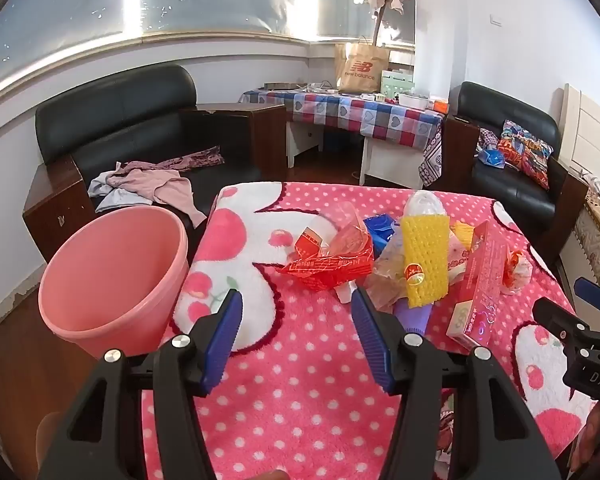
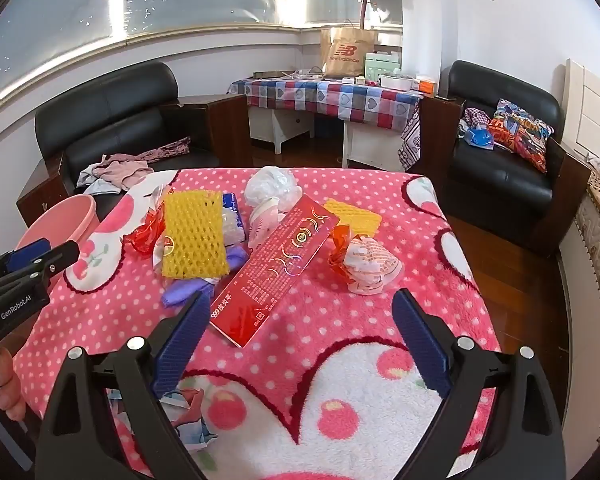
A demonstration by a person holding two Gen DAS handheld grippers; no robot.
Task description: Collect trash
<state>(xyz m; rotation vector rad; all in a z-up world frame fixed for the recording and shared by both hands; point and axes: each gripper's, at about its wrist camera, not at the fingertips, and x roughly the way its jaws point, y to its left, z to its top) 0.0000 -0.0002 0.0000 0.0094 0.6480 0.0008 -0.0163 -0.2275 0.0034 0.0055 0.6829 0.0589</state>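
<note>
Tools first: my left tool [image 1: 296,312] is spread wide and empty, hovering over the pink polka-dot blanket [image 1: 300,400] that covers the surface. My right tool [image 2: 300,316] is likewise released, holding nothing, its jaws straddling the near end of the red carton [image 2: 276,264].

Trash lies heaped mid-surface, none of it collected yet by my judgement. Nearest the left tool: crumpled red cellophane [image 1: 328,268], with a yellow foam net [image 1: 426,260] sleeved around a clear bottle just beside it. Right of the carton sits a crumpled paper wrapper [image 2: 370,266]; beyond it a second foam net [image 2: 352,216] and a white plastic bag [image 2: 270,188]. The pink bin [image 1: 112,280] stands off the surface's left edge, below blanket level.

Risks: the items overlap, so lifting the carton may drag neighbours off the edge. Cellophane is slick and springy; a shallow pinch could slip. The plush blanket may snag a fingertip on a low approach. The bin sits nearer the left tool, so a right-side carry crosses the pile.
</note>
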